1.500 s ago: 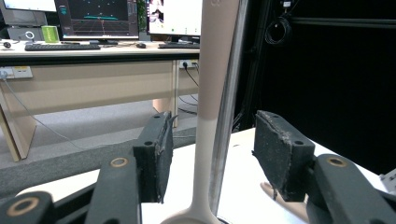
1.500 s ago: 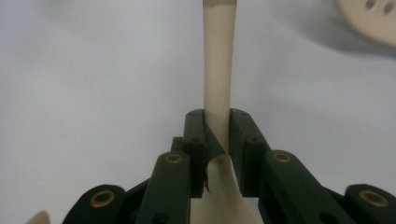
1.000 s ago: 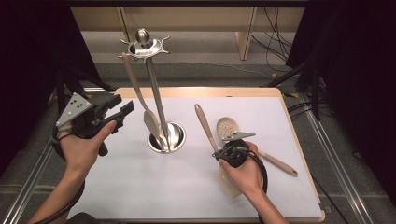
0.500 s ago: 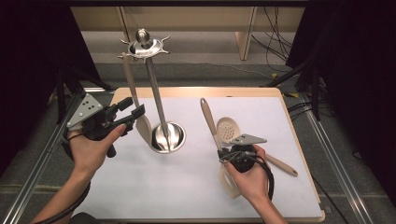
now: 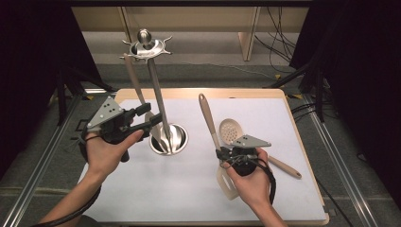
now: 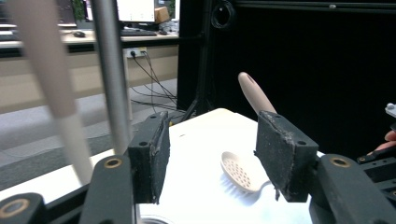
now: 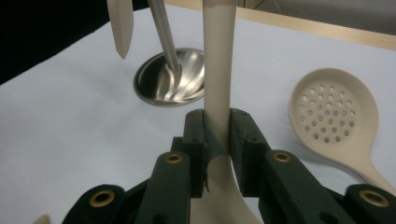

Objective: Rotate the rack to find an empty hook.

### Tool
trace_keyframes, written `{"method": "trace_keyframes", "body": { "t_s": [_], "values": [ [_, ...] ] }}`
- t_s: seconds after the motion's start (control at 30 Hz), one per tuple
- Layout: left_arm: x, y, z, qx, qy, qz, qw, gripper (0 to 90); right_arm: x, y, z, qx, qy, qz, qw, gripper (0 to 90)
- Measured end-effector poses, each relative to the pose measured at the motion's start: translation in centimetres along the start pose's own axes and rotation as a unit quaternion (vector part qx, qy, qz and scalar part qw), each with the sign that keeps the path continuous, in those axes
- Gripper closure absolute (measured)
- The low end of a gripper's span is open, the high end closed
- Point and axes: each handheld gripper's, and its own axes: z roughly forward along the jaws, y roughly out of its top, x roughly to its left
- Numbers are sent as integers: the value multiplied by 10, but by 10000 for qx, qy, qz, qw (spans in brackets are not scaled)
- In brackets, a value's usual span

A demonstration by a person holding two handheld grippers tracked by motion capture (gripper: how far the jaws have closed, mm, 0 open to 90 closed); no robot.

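While one utensil (image 5: 134,82) already hangs on the rack (image 5: 157,99), the right gripper (image 5: 222,153) pinches the spatula (image 5: 213,137) handle between its fingers; the left gripper (image 5: 153,119), fingers spread, flanks the rack's pole. Hanging the spatula and the slotted spoon (image 5: 236,135) likely remains.

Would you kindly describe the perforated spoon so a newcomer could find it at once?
Start from the steel utensil stand on the white table. To its right, behind the right gripper, lies the slotted spoon: its round bowl is full of holes, unlike the spatula beside it.

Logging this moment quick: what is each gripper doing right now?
Left gripper: open, holding nothing, beside the stand pole.
Right gripper: shut on the spatula.
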Motion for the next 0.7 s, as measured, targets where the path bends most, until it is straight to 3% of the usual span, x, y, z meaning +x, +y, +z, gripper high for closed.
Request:
{"method": "trace_keyframes", "body": {
  "t_s": [0.03, 0.07, 0.17, 0.23, 0.27, 0.33, 0.37, 0.4, 0.43, 0.47, 0.5, 0.7],
  "values": [
    [-2, 0, 1, 10, -31, 3, 10000, 442, 1, 1, -1, -18, 9, 27, 10000, 782],
    [-3, 1, 3, 10, -67, 1, 10000, 442, 0, 1, 0, -107, 52, -96, 9999, 782],
    [-8, 1, 8, 40, -142, -18, 9999, 442, 6, 3, -2, -172, 56, -29, 9998, 782],
    [-12, 1, 12, 69, -214, -30, 9997, 442, 7, 6, -3, -282, 44, -261, 9993, 782],
    [-14, 1, 13, 73, -243, -42, 9997, 441, 9, 7, -4, -250, 79, -169, 9995, 782],
    [-18, 0, 17, 117, -320, -16, 9994, 440, 10, 9, -5, -319, 53, -374, 9988, 782],
    [-20, 0, 19, 129, -348, -30, 9993, 439, 13, 10, -6, -285, 69, -247, 9993, 782],
    [-22, 0, 21, 147, -373, -42, 9992, 439, 13, 11, -6, -346, 32, -398, 9986, 782],
    [-23, -1, 23, 153, -400, -54, 9991, 439, 15, 11, -6, -314, 77, -289, 9991, 782],
    [-24, -1, 25, 159, -423, -70, 9990, 439, 15, 12, -6, -361, 69, -391, 9986, 782],
    [-26, -1, 26, 166, -442, -111, 9988, 438, 17, 12, -5, -341, 121, -321, 9988, 782],
    [-31, -3, 35, 267, -532, -73, 9982, 437, 19, 13, -5, -391, 112, -463, 9981, 782]
  ]
}}
